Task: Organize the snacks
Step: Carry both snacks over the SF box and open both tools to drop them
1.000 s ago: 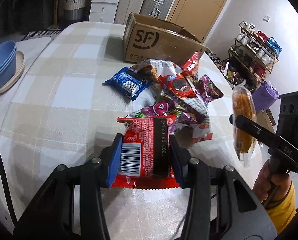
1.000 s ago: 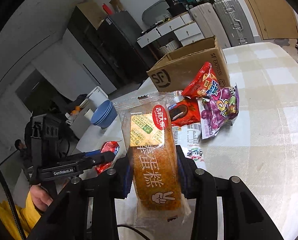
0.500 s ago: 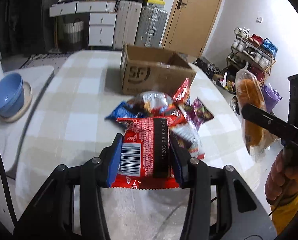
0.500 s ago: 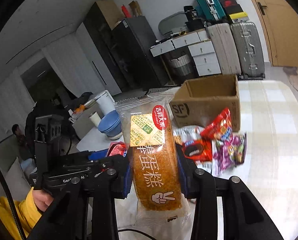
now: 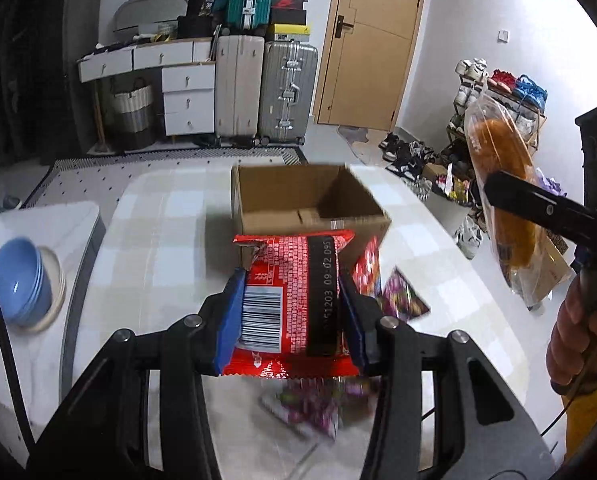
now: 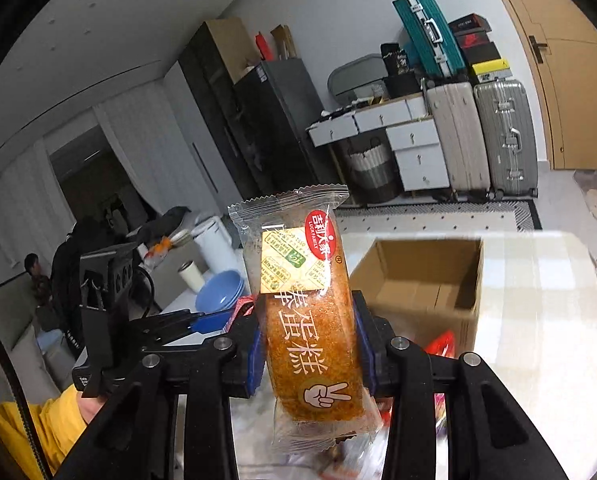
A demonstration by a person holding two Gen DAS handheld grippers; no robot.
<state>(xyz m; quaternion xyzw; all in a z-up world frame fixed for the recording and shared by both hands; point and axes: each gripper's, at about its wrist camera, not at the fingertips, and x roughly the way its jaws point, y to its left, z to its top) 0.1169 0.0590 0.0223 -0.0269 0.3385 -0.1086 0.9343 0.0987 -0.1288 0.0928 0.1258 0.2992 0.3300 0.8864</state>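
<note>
My left gripper is shut on a red snack packet with a barcode, held in the air above the checked table. Beyond it stands an open, empty-looking cardboard box. My right gripper is shut on a clear-wrapped orange cake, also lifted; the cake shows at the right of the left wrist view. The box lies ahead of the right gripper. Blurred loose snacks lie under both grippers. The left gripper appears at the left of the right wrist view.
Stacked blue bowls sit on a white side surface left of the table. Suitcases, white drawers and a wooden door line the far wall. A shoe rack stands right. A person's hand grips the right tool.
Both grippers have risen with their snacks, and the views now look down into the open box. The snack pile has slid below and behind the held packets.
</note>
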